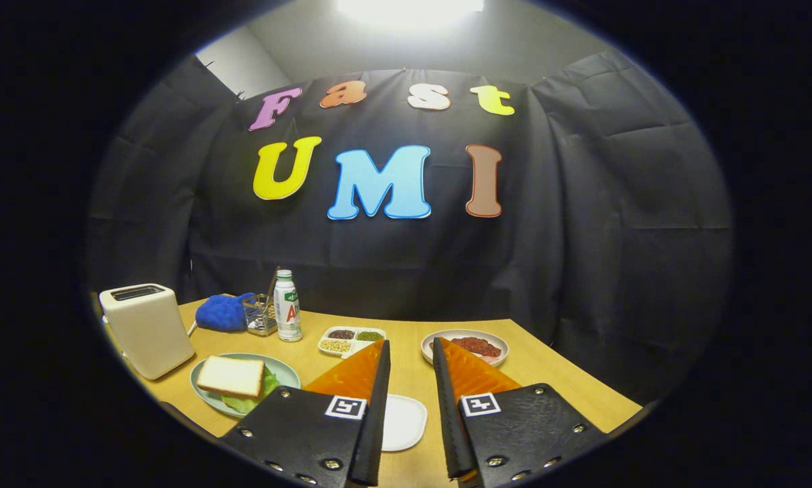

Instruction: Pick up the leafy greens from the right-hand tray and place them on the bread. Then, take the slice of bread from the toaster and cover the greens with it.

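Gripper view: tongs (pixel 411 352) released, fingers apart with a clear gap, gripping nothing, raised above the wooden counter (pixel 555 379). Small white rounded-square tray (pixel 406 420) flat on the counter, showing between and under the fingers.

Ahead and left of the fingers: round pale-green plate (pixel 285 372) carrying a square slice of bread (pixel 231 376), pale crumb with a light-brown crust, lying flat, slightly skewed so one corner points toward the toaster. Leafy greens (pixel 269 385) sticking out from under that slice on the side nearer the tongs, crinkled edge. Cannot tell what sits beneath the greens.

Left of the plate: cream boxy toaster (pixel 147 329), rounded corners, upright, dark slot on top running roughly left-right.

Beyond the plate: blue fuzzy cloth (pixel 223 313), small wire basket (pixel 261 316), upright white plastic bottle (pixel 287 306) with green cap.

Just beyond the left fingertip: white divided dish (pixel 349 340) with grains in separate compartments. Beyond the right fingertip: round white plate (pixel 495 340) with dark red pieces.
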### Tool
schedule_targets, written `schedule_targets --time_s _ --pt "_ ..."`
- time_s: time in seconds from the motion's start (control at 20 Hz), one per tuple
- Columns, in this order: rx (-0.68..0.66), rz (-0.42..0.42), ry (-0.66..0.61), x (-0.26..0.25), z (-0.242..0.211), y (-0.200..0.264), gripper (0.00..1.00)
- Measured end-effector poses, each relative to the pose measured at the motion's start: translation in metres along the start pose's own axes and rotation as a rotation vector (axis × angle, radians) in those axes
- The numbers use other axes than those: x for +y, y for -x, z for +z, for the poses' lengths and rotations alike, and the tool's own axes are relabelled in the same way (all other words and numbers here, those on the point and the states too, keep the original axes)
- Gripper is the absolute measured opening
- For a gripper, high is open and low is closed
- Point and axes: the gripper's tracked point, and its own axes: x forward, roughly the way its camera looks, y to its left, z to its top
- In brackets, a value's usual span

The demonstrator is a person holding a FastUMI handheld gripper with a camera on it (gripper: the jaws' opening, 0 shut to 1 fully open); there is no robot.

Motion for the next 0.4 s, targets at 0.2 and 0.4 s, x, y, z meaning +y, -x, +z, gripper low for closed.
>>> schedule_targets --time_s 0.2,0.4 --pt "-0.105 0.071 -0.037 -0.057 0.0 -0.013 0.37" --pt "-0.059 -0.02 -0.025 -0.155 -0.035 -0.024 0.37"
